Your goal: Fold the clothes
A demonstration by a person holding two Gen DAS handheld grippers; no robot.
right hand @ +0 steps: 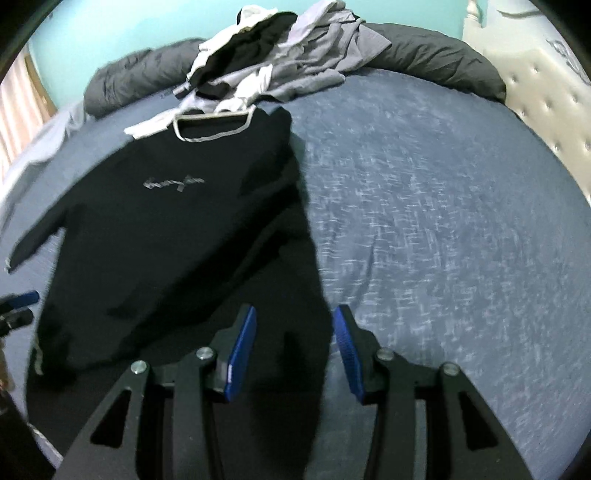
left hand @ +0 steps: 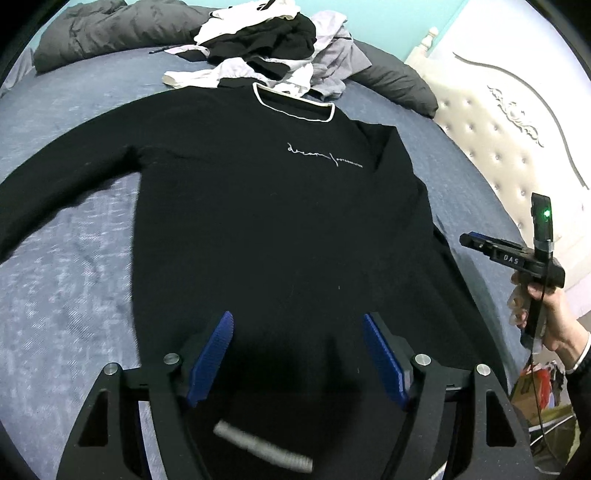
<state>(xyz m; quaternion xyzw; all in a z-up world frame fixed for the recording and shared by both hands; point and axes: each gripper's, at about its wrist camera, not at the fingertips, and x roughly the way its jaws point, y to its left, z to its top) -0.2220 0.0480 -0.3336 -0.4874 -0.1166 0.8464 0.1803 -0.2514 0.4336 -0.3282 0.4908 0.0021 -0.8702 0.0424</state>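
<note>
A black long-sleeved shirt with a white-trimmed collar and white chest script lies flat, front up, on the blue bed. Its left sleeve stretches out to the side; its right sleeve lies along the body. My left gripper is open above the shirt's lower hem, holding nothing. My right gripper is open above the shirt's right edge and sleeve, holding nothing. The right gripper also shows in the left wrist view, held off the shirt's right side. The left gripper's fingertips peek in at the right wrist view's left edge.
A pile of black, white and grey clothes lies beyond the collar. A dark grey duvet runs along the back of the bed. A white tufted headboard stands to the right. Bare blue sheet spreads right of the shirt.
</note>
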